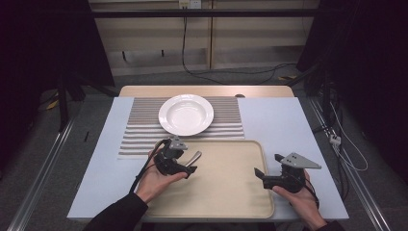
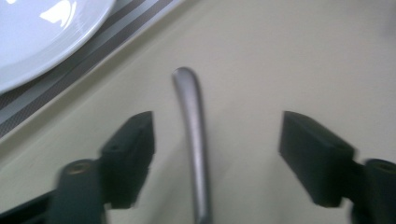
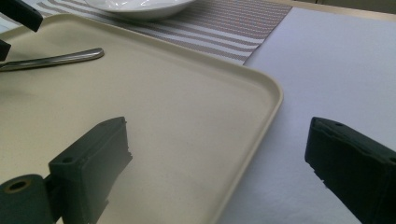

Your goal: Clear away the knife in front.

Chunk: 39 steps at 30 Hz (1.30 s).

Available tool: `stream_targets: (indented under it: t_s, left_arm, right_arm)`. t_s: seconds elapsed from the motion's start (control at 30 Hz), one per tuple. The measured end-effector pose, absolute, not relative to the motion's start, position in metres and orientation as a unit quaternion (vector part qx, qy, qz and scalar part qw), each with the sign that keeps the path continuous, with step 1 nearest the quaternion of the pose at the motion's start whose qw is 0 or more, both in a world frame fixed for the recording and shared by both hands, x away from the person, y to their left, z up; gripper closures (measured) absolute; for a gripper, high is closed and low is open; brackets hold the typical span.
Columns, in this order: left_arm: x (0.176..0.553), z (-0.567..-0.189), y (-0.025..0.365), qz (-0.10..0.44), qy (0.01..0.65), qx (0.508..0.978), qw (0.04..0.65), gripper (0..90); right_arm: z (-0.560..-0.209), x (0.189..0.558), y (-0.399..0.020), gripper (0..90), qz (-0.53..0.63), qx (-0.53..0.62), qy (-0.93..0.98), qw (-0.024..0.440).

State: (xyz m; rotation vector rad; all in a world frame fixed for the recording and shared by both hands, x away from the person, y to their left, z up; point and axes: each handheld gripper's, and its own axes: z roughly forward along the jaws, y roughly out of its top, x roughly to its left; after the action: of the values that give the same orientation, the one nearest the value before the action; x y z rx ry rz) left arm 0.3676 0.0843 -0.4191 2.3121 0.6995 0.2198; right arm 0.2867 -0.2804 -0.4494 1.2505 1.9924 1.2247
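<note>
Left gripper (image 2: 217, 154) jaws apart astride the utensil handle (image 2: 194, 140) on the tray (image 3: 261, 93), right gripper (image 3: 219, 172) jaws apart, idle; next likely calls for lifting clear.

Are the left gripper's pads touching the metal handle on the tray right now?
Apart. In the left gripper view, the metal handle lies on the tray between the left gripper's open jaws, with bare tray showing on both sides of it.
</note>
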Motion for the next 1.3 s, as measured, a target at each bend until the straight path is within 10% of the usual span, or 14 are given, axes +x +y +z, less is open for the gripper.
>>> stream_targets:
  t_s: [0.57, 1.3]
  left_arm:
    - [0.366, -0.431, 0.066, 0.059, 0.233, 0.913, 0.330, 88.9]
    - [0.376, -0.437, 0.070, 0.088, 0.245, 0.922, 0.285, 90.0]
  right_arm:
    - [-0.449, 0.285, -0.281, 6.0, 0.445, 0.460, 0.728, 0.246]
    - [-0.449, 0.284, -0.281, 6.1, 0.443, 0.460, 0.728, 0.249]
